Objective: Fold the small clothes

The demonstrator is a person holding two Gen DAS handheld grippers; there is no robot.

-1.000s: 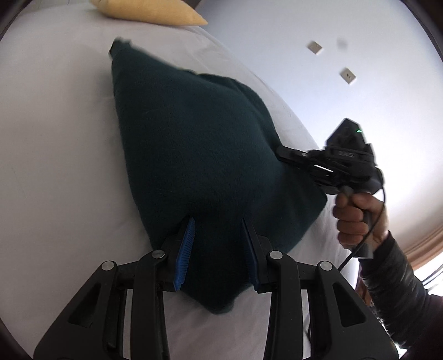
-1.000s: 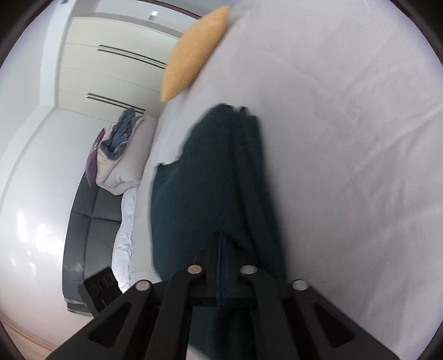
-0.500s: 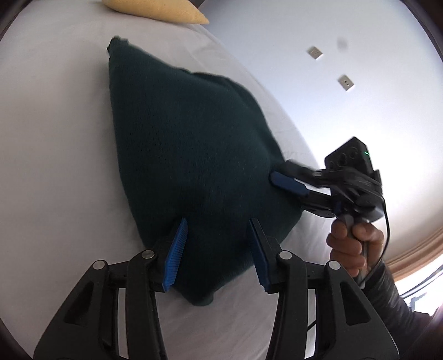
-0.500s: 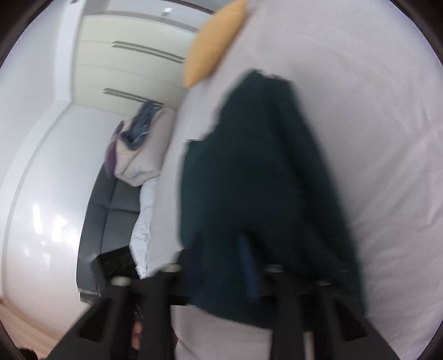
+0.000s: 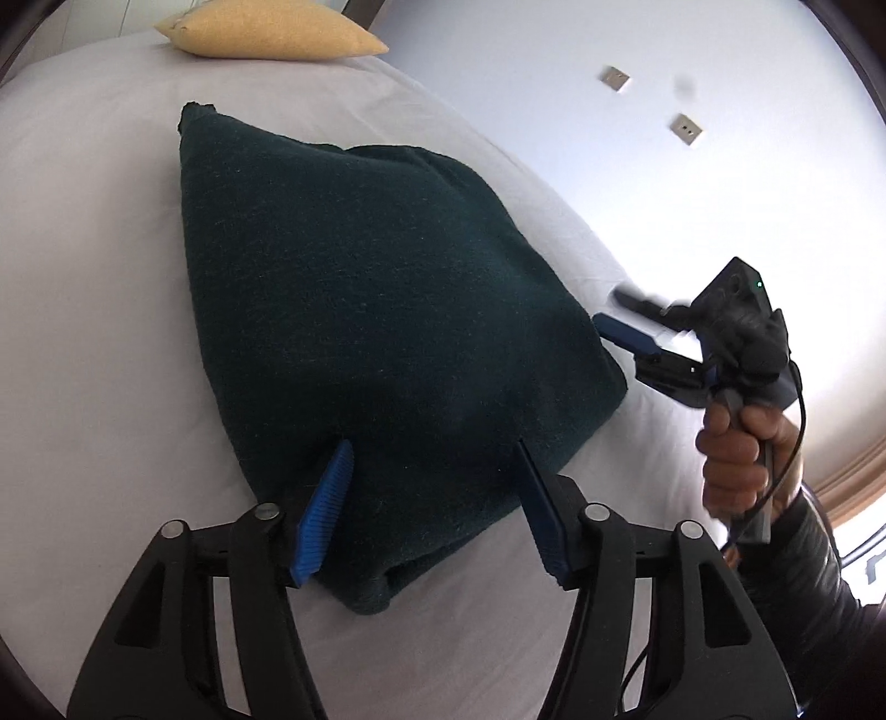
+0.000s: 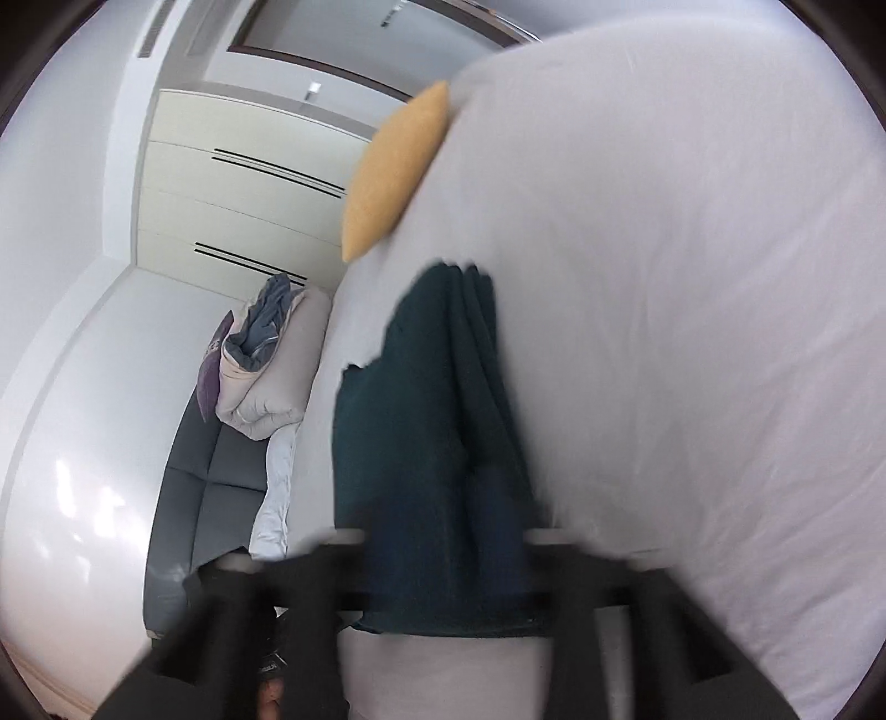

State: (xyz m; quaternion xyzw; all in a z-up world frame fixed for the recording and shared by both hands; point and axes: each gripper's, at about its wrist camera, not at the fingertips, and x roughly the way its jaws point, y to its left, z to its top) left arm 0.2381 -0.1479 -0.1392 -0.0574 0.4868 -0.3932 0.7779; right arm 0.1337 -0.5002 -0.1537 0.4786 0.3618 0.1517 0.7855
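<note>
bed (image 5: 83,277): white sheet, yellow pillow (image 5: 266,33) at far end | wall (image 5: 554,72): pale, two switch plates (image 5: 614,77) | sofa (image 6: 205,487): grey, piled bedding (image 6: 266,371) | wardrobe (image 6: 232,183): cream

The right claw (image 5: 626,315) has released the dark green garment (image 5: 376,332) and spread.

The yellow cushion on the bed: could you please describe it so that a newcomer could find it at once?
Start at the white bed, where the folded dark green garment lies in the middle. Beyond the garment's far end, at the bed's edge, lies the yellow cushion, apart from the garment. It is the only warm-coloured, plump thing on the sheet.
</note>
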